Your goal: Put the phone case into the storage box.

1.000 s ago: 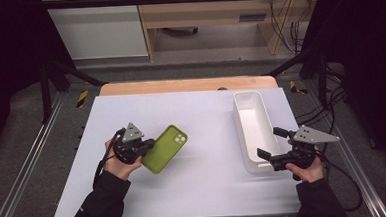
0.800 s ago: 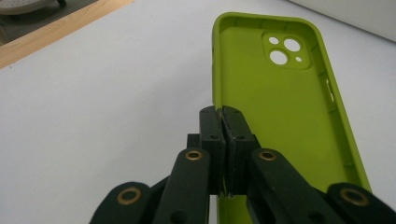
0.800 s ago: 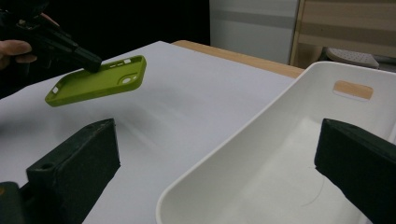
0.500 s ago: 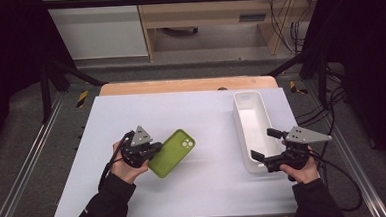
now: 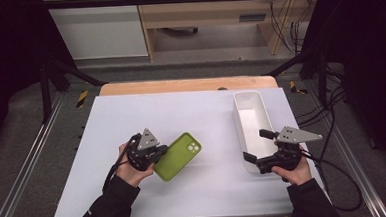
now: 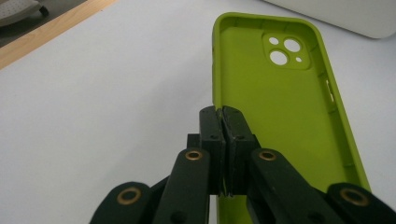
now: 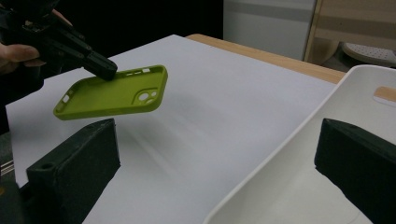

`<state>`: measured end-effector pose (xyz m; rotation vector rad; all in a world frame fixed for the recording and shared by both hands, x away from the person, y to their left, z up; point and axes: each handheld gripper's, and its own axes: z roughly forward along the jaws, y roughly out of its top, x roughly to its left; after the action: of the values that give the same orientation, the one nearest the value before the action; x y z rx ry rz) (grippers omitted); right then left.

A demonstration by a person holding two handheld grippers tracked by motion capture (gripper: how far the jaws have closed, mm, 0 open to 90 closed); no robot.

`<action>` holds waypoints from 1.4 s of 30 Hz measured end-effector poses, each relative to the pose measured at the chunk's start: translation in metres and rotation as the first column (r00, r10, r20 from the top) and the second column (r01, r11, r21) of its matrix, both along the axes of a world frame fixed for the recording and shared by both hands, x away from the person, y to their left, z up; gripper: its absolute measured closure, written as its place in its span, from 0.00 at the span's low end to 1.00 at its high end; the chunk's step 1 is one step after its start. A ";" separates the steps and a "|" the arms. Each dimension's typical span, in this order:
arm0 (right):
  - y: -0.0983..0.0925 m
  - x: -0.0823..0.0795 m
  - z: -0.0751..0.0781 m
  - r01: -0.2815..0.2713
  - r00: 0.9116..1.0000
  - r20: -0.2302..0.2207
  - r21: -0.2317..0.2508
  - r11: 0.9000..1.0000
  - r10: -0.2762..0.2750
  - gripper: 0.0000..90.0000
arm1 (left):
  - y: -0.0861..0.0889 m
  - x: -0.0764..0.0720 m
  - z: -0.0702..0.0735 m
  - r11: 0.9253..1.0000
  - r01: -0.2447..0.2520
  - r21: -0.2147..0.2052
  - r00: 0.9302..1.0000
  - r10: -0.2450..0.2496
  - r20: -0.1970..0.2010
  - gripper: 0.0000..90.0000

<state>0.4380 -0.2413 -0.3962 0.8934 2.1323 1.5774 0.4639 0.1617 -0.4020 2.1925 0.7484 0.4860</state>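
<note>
A lime-green phone case (image 5: pixel 178 157) hangs tilted just above the white table, its hollow side up. My left gripper (image 5: pixel 158 153) is shut on its long edge; the pinched jaws (image 6: pixel 222 112) bite the case (image 6: pixel 280 102) rim. From the right gripper view the case (image 7: pixel 112 93) floats at the left with the left gripper (image 7: pixel 105 70) on its far edge. My right gripper (image 5: pixel 255 145) stands open at the near end of the white tray (image 5: pixel 241 116). Its jaws (image 7: pixel 215 154) straddle the tray (image 7: pixel 289 140) wall, one outside, one inside, not pressing.
The white table (image 5: pixel 131 116) has free room in its middle and far left. A wooden strip (image 5: pixel 185 85) runs along its far edge. Metal rails (image 5: pixel 28 162) flank both sides, and cables (image 5: pixel 342 176) trail at the right.
My left gripper has carried the green case to the right and a little nearer. My right gripper has shifted left toward the tray's near end.
</note>
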 end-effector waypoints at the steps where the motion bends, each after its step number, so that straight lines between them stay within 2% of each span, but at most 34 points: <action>1: 0.001 0.000 0.000 -0.003 1.000 -0.003 0.001 1.000 0.003 0.01 | -0.001 -0.001 0.000 1.000 0.003 0.001 1.000 -0.003 0.001 0.98; 14: 0.020 0.003 0.002 -0.026 0.999 -0.030 -0.029 0.999 0.025 0.01 | -0.015 -0.010 0.002 0.999 0.040 0.007 0.999 -0.040 0.018 0.98; 29: 0.042 0.008 0.003 -0.058 0.997 -0.061 -0.065 0.996 0.054 0.01 | -0.024 -0.014 0.009 0.998 0.062 0.015 0.997 -0.063 0.046 0.98; 42: 0.059 0.013 0.008 -0.078 0.995 -0.069 -0.061 0.995 0.074 0.01 | -0.031 -0.016 0.009 0.997 0.076 0.018 0.996 -0.077 0.053 0.98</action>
<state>0.4513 -0.1827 -0.3879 0.8650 2.2748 1.5265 0.4480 0.1308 -0.3925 2.2047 0.6310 0.5116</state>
